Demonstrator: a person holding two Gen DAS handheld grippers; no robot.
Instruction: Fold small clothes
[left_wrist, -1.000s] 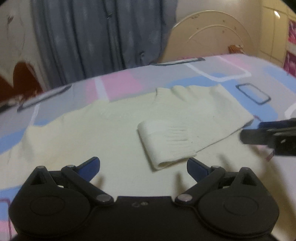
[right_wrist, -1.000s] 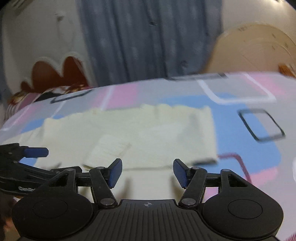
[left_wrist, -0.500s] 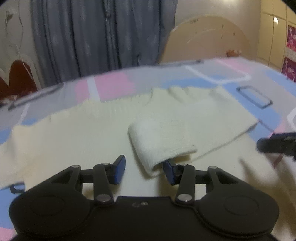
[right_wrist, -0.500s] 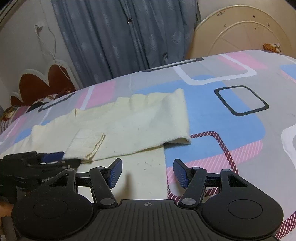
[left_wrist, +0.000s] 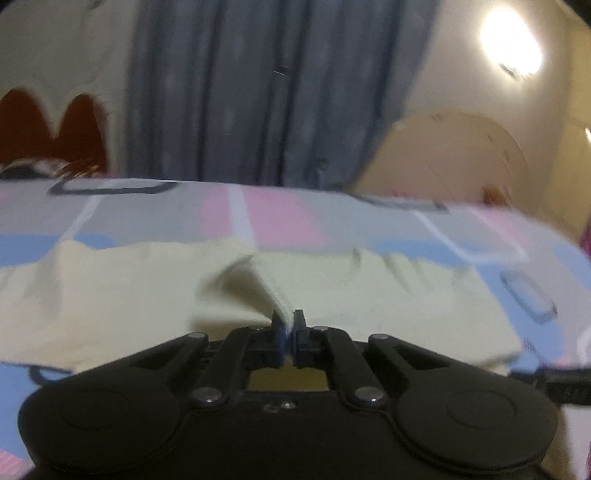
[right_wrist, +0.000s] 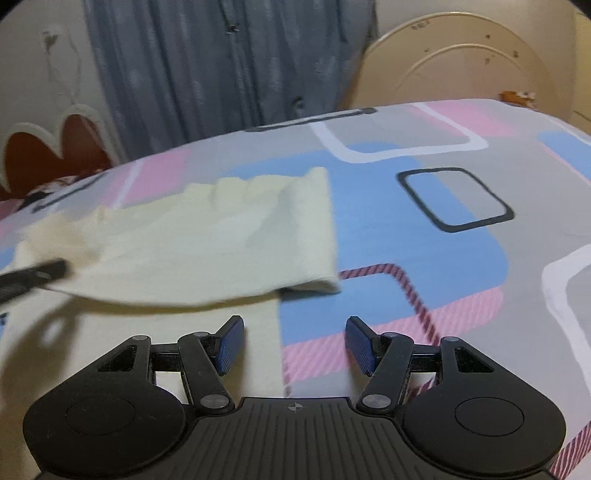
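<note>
A cream knitted sweater (left_wrist: 369, 302) lies spread on the patterned bedsheet (left_wrist: 280, 214). My left gripper (left_wrist: 289, 332) is shut on the sweater's sleeve cuff (left_wrist: 255, 295) and lifts it off the body. In the right wrist view the sweater (right_wrist: 229, 236) lies left of centre, its sleeve raised towards the left gripper's tip (right_wrist: 40, 275). My right gripper (right_wrist: 294, 343) is open and empty, over the sweater's right edge and the sheet.
The bedsheet (right_wrist: 461, 236) has pink, blue and grey blocks with outlined squares. A blue curtain (left_wrist: 266, 92) hangs behind the bed. A round cream panel (right_wrist: 461, 62) leans at back right and a brown headboard (left_wrist: 48, 129) stands at back left.
My left gripper closed on the folded sleeve cuff and lifted it, unrolling the sleeve. My right gripper stayed open and shifted slightly nearer the sweater's right edge.
</note>
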